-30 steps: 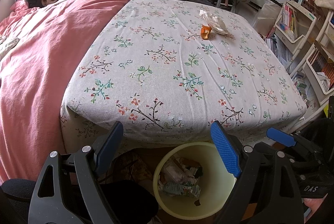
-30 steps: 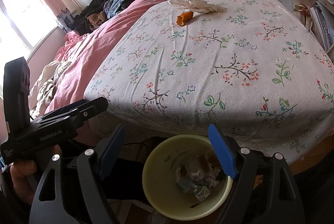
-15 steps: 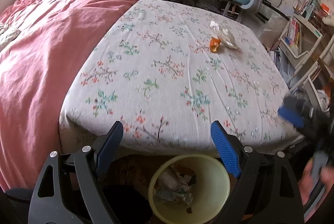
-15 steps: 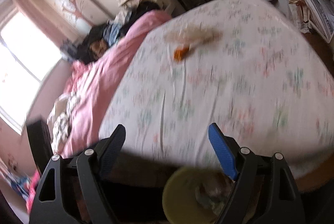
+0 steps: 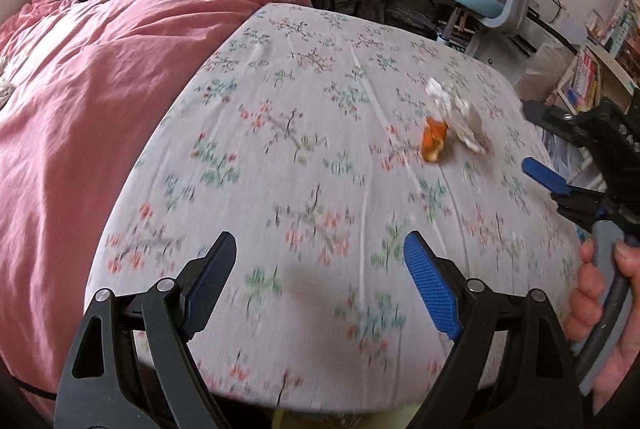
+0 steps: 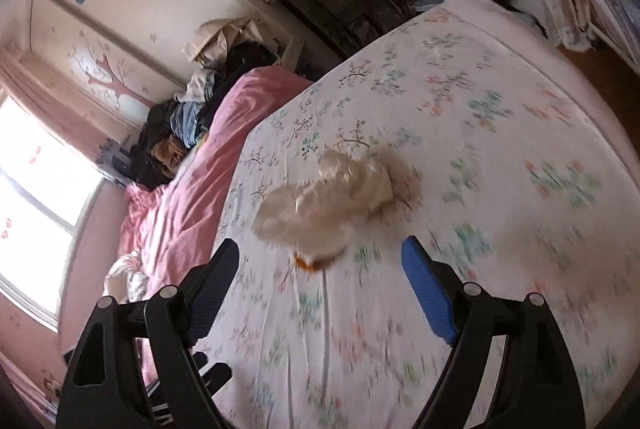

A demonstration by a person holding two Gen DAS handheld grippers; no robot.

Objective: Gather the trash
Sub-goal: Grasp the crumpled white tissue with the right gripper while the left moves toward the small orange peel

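Holding both claws over the floral sheet of the bed, you had nothing between either pair of fingers; your left claw stood spread wide above the near part of the sheet, empty; your right claw was spread as well, empty, tilted in its own view, with the trash lying just beyond its fingertips. The trash sat on the far right part of the sheet: a crumpled white wrapper and a small orange scrap touching its near edge; in the right wrist view the wrapper covered most of the orange scrap, only a sliver showing beneath it. Your right hand gripped its grey handle at the right edge of the left view. A pink duvet lay beside the sheet, clothes piled behind it; both views were blurred.
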